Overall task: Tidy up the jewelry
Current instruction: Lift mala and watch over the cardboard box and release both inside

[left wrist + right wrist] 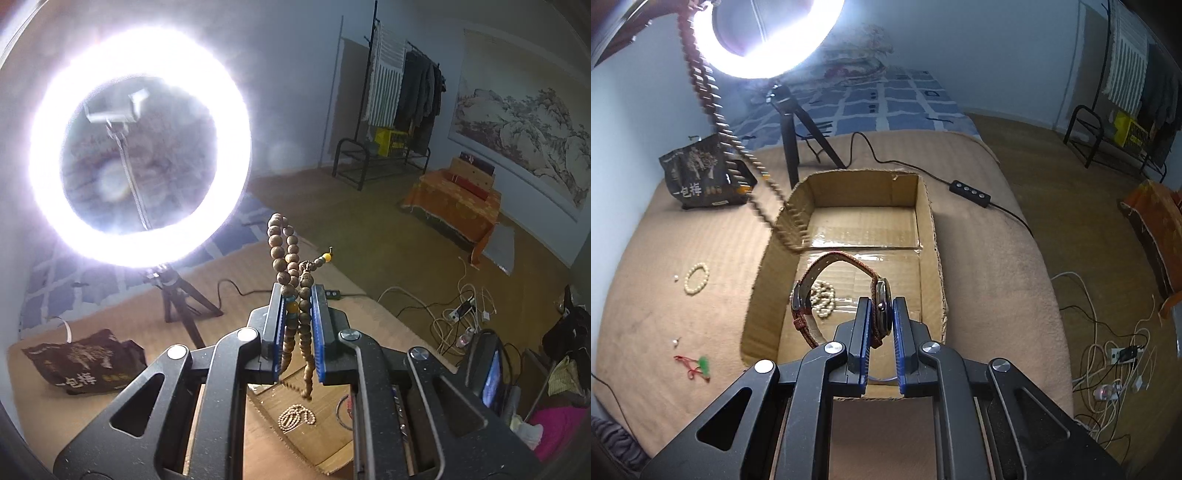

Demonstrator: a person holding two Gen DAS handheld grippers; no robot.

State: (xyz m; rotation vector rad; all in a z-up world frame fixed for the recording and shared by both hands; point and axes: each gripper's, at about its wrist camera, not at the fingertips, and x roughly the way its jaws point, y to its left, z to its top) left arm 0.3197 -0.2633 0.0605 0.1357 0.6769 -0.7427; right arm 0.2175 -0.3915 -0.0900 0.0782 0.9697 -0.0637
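My left gripper (298, 291) is shut on a long brown wooden bead strand (286, 254), held high above the cardboard box (332, 432). The strand also hangs down from the upper left in the right wrist view (716, 107), its lower end over the box's left wall. My right gripper (881, 304) is shut on a wristwatch (882, 306) with a red-brown strap (842, 256), held over the near part of the open cardboard box (932, 236). A pale bead necklace (823, 299) lies inside the box; it also shows in the left wrist view (295, 415).
On the tan mat lie a pale bead bracelet (696, 277), a red cord with a green pendant (698, 367) and small pearl pieces (676, 343). A dark snack bag (705, 173), a ring light on a tripod (792, 140) and its cable switch (971, 192) stand behind the box.
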